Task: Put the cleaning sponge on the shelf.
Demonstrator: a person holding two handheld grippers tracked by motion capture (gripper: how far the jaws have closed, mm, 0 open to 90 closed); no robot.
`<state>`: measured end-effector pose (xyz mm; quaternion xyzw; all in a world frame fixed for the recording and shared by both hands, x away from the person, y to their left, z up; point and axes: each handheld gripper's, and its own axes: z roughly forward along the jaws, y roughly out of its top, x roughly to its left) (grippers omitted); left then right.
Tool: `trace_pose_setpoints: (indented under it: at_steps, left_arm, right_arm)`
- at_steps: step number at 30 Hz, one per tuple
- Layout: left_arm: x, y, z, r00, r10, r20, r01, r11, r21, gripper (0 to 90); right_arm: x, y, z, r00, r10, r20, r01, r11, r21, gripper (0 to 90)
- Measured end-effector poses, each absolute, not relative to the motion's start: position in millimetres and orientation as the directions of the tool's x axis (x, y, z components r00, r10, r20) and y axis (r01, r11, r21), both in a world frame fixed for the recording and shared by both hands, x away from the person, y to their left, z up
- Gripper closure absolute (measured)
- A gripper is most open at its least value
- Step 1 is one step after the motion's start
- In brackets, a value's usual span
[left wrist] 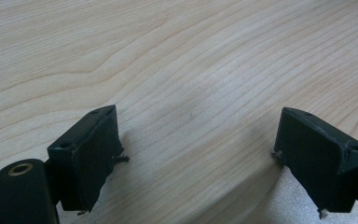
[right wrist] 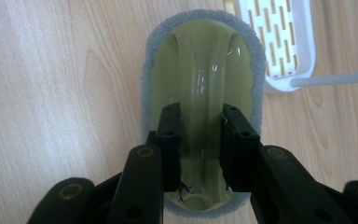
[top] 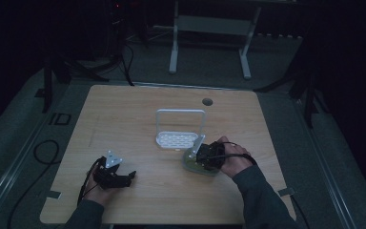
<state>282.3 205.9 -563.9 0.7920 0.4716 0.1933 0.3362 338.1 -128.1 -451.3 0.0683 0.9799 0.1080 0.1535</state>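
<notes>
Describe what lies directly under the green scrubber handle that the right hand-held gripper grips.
A grey pad rims the green scrubber handle gripped by the right hand-held gripper, resting on the wooden table. The pad's underside is hidden.

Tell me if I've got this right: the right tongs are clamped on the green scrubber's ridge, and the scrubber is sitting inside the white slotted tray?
Not quite. The right tongs do clamp the green scrubber by its ridge, but it lies on the wooden table beside the white slotted tray, not inside it. The right gripper view shows this.
</notes>
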Motion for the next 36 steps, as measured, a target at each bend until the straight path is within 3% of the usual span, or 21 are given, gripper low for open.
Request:
trace_pose_setpoints:
  at_steps: [36]
  left_arm:
    - [282, 206, -564, 0.481, 0.877, -0.009, 0.616, -0.331, 0.715, 14.3]
  right_arm:
    - [348, -113, -446, -0.946, 0.132, -0.295, 0.048, 0.96, 0.277, 71.7]
